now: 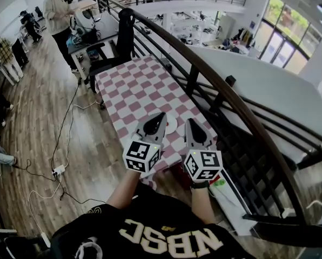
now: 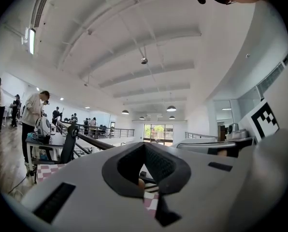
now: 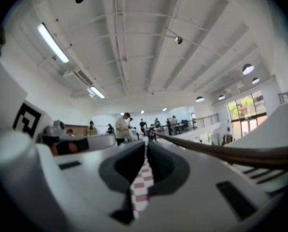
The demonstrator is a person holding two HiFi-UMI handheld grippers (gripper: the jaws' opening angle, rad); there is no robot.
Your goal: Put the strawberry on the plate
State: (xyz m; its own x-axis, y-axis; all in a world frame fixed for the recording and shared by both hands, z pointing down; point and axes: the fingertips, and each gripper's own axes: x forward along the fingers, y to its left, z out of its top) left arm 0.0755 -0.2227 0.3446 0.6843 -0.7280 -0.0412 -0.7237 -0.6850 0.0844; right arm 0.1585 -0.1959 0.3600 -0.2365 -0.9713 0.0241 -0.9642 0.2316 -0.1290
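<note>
A table under a pink-and-white checked cloth (image 1: 136, 88) stands in front of me. A white plate (image 1: 173, 124) lies near its front edge, partly hidden behind my left gripper (image 1: 160, 115). My right gripper (image 1: 192, 123) hovers just right of the plate. In the left gripper view the left gripper (image 2: 145, 145) has its tips together; a small pale-orange bit shows through the hollow below them, and I cannot tell what it is. The right gripper (image 3: 146, 146) also has its tips together, with only checked cloth (image 3: 141, 187) showing behind. No strawberry shows in any view.
A dark curved railing (image 1: 215, 85) runs along the table's right side. A black chair (image 1: 120, 36) stands at the far end. A person (image 1: 55, 9) stands by a desk at the far left. Cables and a power strip (image 1: 58, 170) lie on the wood floor to the left.
</note>
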